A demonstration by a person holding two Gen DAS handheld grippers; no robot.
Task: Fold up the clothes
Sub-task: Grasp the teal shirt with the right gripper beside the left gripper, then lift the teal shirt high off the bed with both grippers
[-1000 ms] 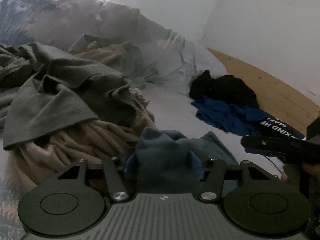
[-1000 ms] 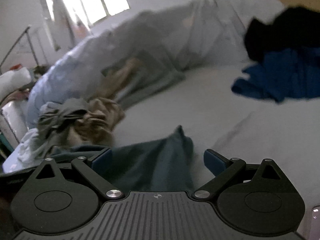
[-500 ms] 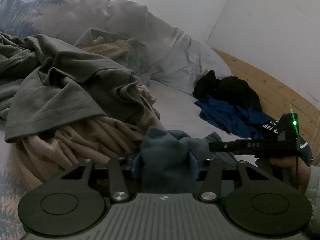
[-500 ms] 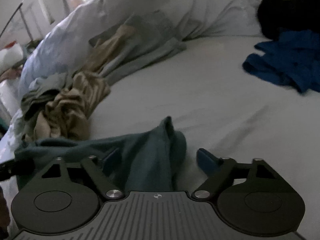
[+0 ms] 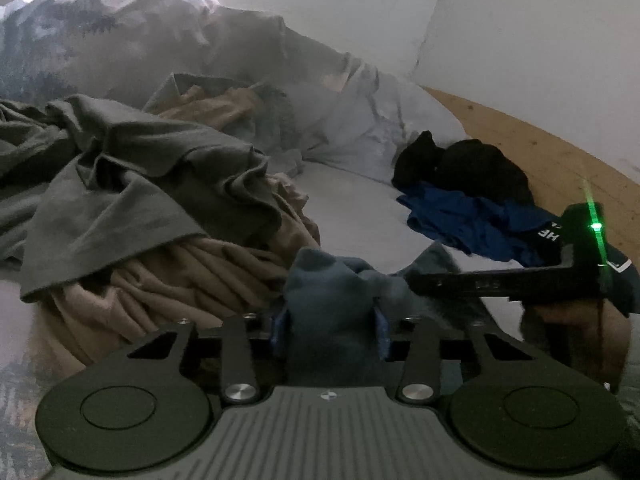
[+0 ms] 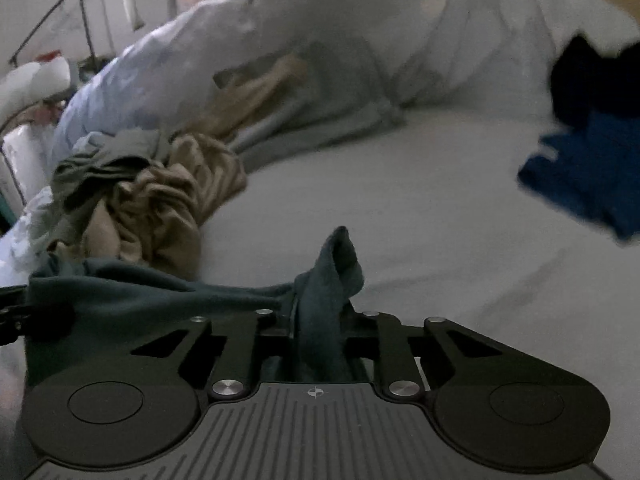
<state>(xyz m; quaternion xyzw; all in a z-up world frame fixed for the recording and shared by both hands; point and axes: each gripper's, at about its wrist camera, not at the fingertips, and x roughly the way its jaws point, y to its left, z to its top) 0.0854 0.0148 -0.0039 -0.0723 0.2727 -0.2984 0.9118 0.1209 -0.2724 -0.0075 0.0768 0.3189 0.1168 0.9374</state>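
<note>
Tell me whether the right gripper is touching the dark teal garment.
Touching. In the right wrist view the right gripper has its jaws closing on a bunched fold of the dark teal garment, cloth pinched between them with no gap.

White bed sheet point(image 6: 420, 208) — wooden floor point(image 5: 540, 160), white wall point(image 5: 520, 40).

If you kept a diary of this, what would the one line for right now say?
step: gripping to fold | left gripper: closing on teal garment | right gripper: closing on same garment | surface: bed

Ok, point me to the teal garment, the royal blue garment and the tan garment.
teal garment point(image 6: 324, 280): right wrist view, bunched fold above the pads.
royal blue garment point(image 5: 460, 216): left wrist view, its middle.
tan garment point(image 6: 160, 208): right wrist view, crumpled middle.
</note>
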